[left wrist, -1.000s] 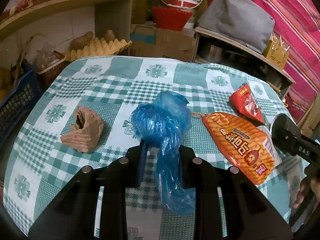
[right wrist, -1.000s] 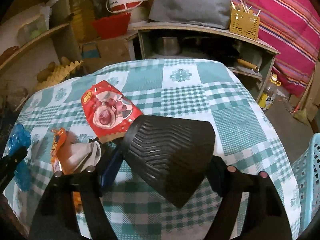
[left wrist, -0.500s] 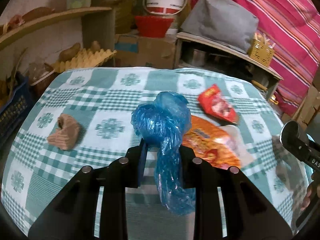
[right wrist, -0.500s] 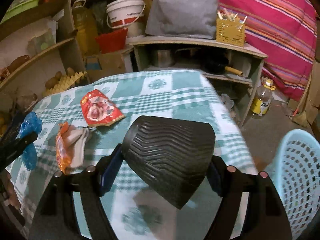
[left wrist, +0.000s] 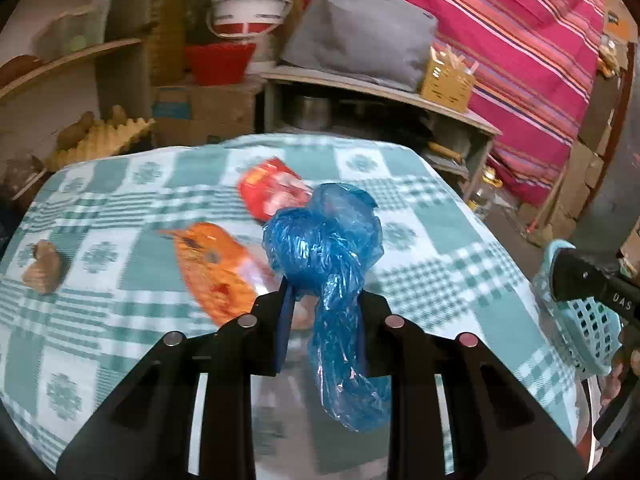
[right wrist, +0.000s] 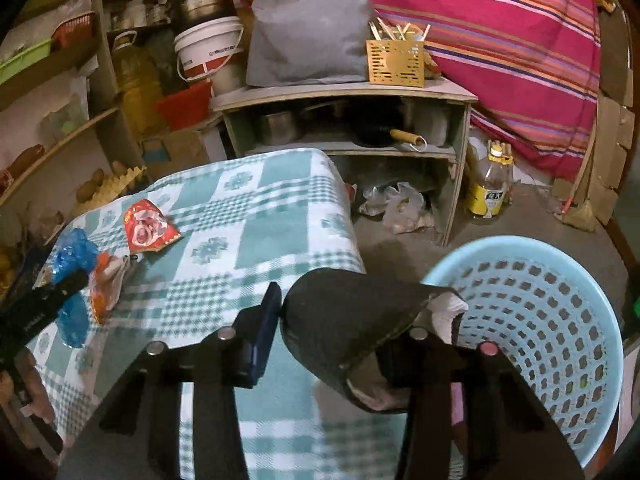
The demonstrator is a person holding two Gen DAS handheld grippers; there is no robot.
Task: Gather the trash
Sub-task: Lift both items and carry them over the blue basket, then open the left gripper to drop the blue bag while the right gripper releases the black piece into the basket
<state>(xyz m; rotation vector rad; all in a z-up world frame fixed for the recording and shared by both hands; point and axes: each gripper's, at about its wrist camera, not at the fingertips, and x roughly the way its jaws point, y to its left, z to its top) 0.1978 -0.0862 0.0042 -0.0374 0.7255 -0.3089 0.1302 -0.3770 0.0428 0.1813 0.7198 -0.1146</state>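
My left gripper [left wrist: 322,300] is shut on a crumpled blue plastic bag [left wrist: 326,252] and holds it above the checked table [left wrist: 440,240]. My right gripper [right wrist: 344,320] is shut on a black ridged rubber sole piece [right wrist: 348,324], at the table's right edge beside a light blue perforated basket [right wrist: 560,304] on the floor. The basket also shows at the right of the left wrist view [left wrist: 576,316]. An orange snack wrapper [left wrist: 212,264], a red snack wrapper [left wrist: 268,192] and a brown crumpled scrap [left wrist: 44,266] lie on the table.
A low wooden shelf [right wrist: 344,92] with pots stands behind the table, with a grey bag [right wrist: 308,36] and a yellow holder [right wrist: 396,62] on top. An oil bottle [right wrist: 490,184] and clear plastic [right wrist: 396,204] lie on the floor.
Both grippers have swung right with their loads. The right gripper has moved from over the table to its right edge, and the blue basket has come into view close by.
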